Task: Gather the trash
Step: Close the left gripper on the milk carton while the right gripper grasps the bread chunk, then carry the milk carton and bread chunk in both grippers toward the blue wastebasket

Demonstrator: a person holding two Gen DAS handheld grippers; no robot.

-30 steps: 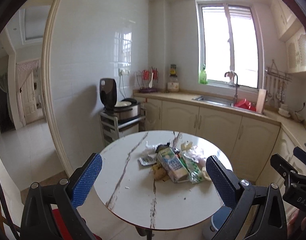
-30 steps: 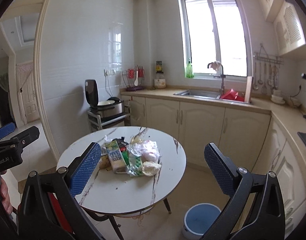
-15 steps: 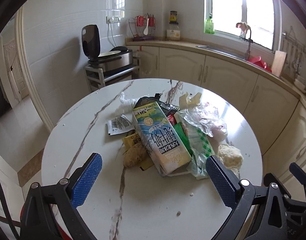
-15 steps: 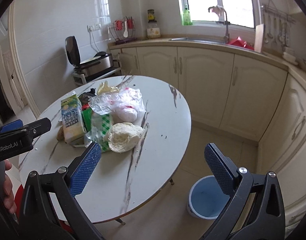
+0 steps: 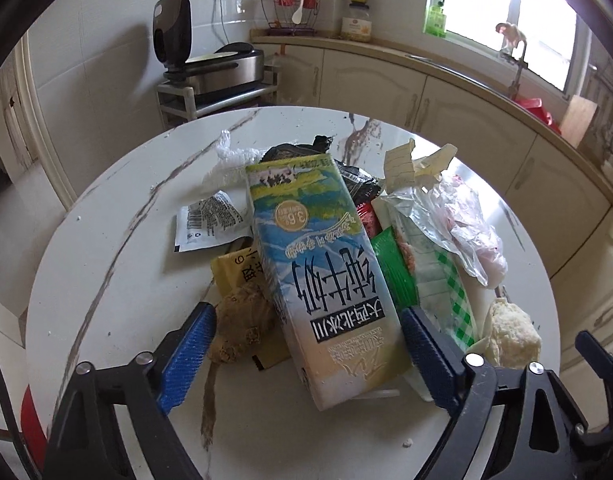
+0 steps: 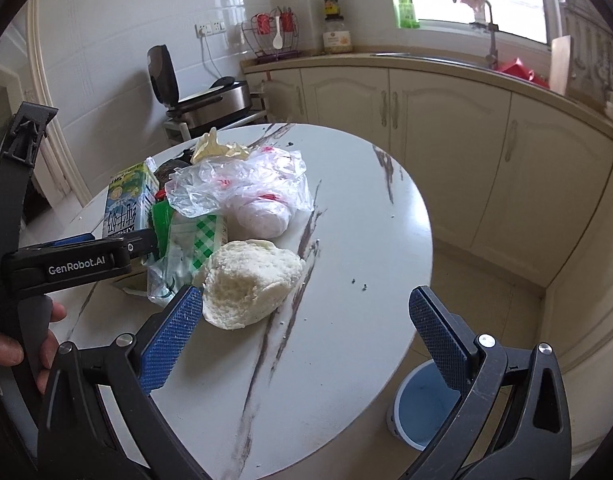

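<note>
- Between your left gripper's (image 5: pixel 306 344) blue pads lies the near end of the milk carton (image 5: pixel 326 276); the jaws have just been closing, yet both pads stand clear of its sides, so nothing is clamped.
- Beside the left pad sits a knob of ginger (image 5: pixel 242 324) on a yellow packet (image 5: pixel 236 268); beside the right pad lies a green-checked wrapper (image 5: pixel 446 304).
- Beyond the jaws, the rest of the heap crowds the round marble table (image 5: pixel 106 280): a barcode sachet (image 5: pixel 210 220), a dark foil pouch (image 5: pixel 346 172), and a clear plastic bag (image 5: pixel 458 220).
- Your right gripper (image 6: pixel 302 328) hangs with jaws wide apart and empty; the torn steamed bun (image 6: pixel 250 284) touches or nearly touches its left pad.
- Step in hand, as judged: the first pick, the carton being the target.
- Next move calls for closing squarely across the carton's width without catching the ginger, then lifting clear of the wrappers leaning on it.
- Below and right of your right jaws stands a blue bin (image 6: pixel 422 408) on the floor; what shows of its inside appears empty.
</note>
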